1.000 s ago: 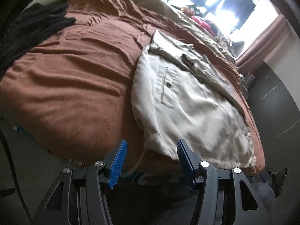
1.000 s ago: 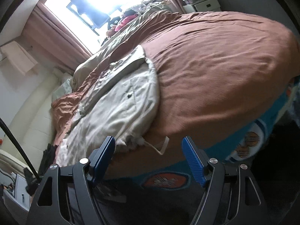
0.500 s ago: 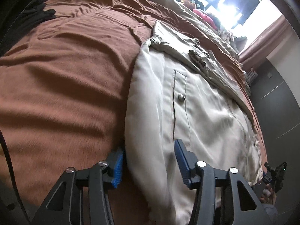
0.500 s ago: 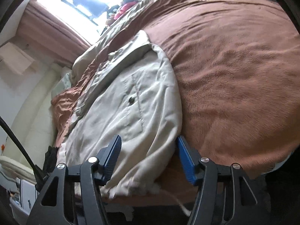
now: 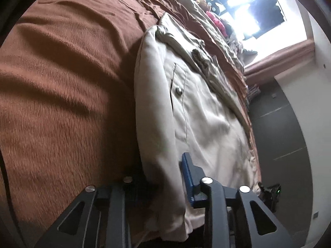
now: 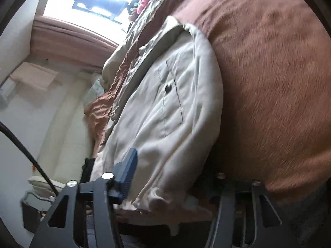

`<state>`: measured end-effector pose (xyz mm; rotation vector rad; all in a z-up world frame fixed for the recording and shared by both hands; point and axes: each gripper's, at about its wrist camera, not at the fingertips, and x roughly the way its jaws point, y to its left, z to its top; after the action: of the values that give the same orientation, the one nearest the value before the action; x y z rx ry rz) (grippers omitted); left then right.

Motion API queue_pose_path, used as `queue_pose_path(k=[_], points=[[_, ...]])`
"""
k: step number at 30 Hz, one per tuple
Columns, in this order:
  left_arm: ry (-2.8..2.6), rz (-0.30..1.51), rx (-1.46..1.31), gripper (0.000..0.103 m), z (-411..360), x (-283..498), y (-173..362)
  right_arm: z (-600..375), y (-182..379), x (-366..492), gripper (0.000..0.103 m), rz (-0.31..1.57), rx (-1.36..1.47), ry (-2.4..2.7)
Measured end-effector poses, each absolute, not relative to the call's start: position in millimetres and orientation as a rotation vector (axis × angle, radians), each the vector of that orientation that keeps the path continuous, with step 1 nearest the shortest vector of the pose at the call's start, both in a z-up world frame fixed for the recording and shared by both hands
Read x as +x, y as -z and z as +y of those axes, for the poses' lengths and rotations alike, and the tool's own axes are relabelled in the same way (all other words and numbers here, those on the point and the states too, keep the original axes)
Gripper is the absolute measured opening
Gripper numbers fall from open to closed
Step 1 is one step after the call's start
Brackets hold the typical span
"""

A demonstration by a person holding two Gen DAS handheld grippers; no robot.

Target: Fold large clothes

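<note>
A beige jacket (image 5: 196, 113) with a snap pocket lies on the bed's brown blanket (image 5: 62, 82). My left gripper (image 5: 161, 165) is at the jacket's near left edge, its jaws closing. The folded edge fills the gap; the right blue pad (image 5: 187, 175) touches the cloth and the left finger is hidden under it. In the right wrist view the jacket (image 6: 175, 103) has its near right corner bulging between the closing jaws of my right gripper (image 6: 173, 165). The left blue pad (image 6: 128, 171) lies against the cloth, the other finger is hidden between jacket and blanket (image 6: 269, 72).
A bright window (image 5: 248, 6) and a pinkish curtain (image 5: 279, 55) stand beyond the bed's far end, with a heap of clothes (image 5: 215, 18) below them. A dark cabinet front (image 5: 279, 134) runs along one side. A black cable (image 6: 24, 150) hangs by the pale wall.
Both grippers have come forward and down onto the jacket's near edge. Their jaws have narrowed around the cloth, and on each one finger has slipped under it.
</note>
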<state>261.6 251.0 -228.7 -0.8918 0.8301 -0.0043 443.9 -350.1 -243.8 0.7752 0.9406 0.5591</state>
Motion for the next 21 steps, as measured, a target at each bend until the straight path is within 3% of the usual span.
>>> queue_pose_path(k=[1, 4, 21], points=[[-0.006, 0.838, -0.884, 0.016, 250.0, 262.9, 228.0, -347.5, 244.6, 445.9, 0.026, 0.954, 0.752, -0.538], [-0.035, 0.819, -0.927, 0.009, 252.9, 256.6, 223.5, -354.0, 240.2, 447.3, 0.015, 0.956, 0.792, -0.48], [0.035, 0.549, -0.821, 0.006, 240.4, 197.9, 61.6, -358.8, 97.3, 348.7, 0.012, 0.671, 0.71, -0.599]])
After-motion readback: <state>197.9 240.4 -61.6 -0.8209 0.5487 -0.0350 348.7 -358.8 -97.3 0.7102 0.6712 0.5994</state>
